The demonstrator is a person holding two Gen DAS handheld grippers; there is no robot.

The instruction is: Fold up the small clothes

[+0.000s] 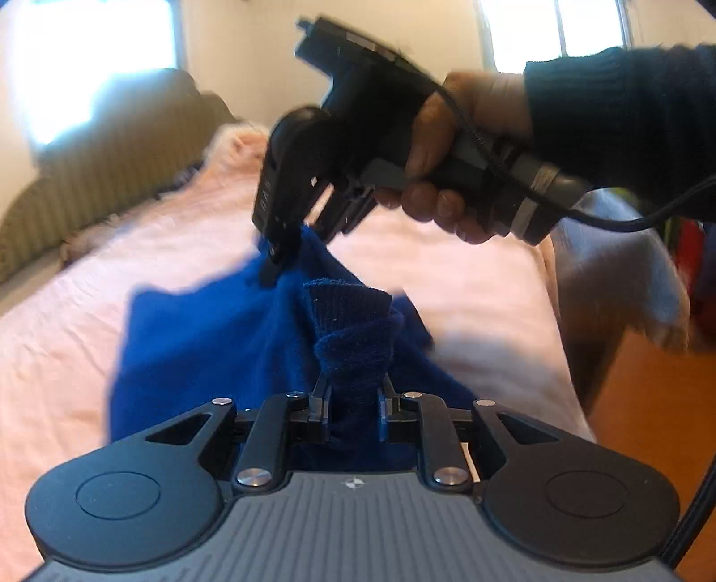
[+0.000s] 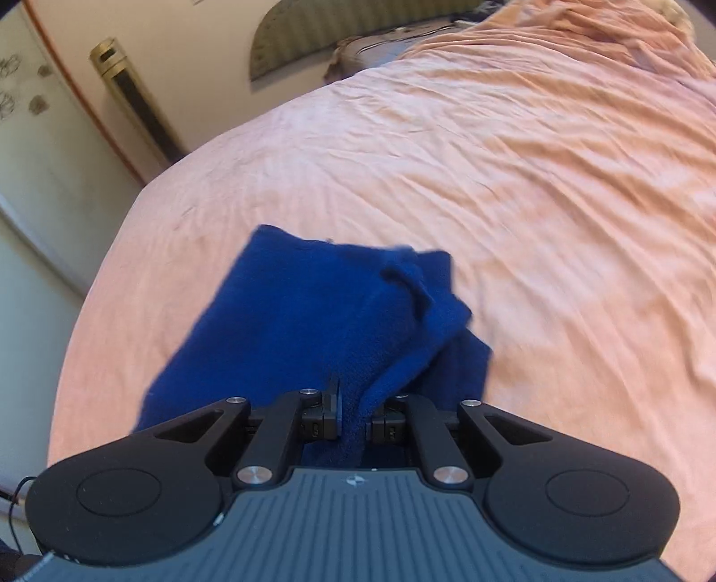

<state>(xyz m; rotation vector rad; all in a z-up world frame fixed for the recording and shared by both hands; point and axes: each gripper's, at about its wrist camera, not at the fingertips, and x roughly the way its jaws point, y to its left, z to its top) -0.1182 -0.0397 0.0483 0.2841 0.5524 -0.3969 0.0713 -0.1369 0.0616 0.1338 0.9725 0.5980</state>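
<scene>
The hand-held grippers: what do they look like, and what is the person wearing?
Each hand-held gripper is black, with a grey ribbed body, two round side discs and silver screws. The right one has a grey-banded handle trailing a black cable. The person wears a dark knitted sleeve.

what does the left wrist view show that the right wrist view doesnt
Only the left wrist view shows the right claw from outside, the hand and dark sleeve holding it, bright windows and the left claw pinching ribbed blue fabric.

Only the right wrist view shows a gold tower unit by the wall and its own claw from behind.

Both show the blue garment, gripped by both claws, over the pink bedsheet.
</scene>
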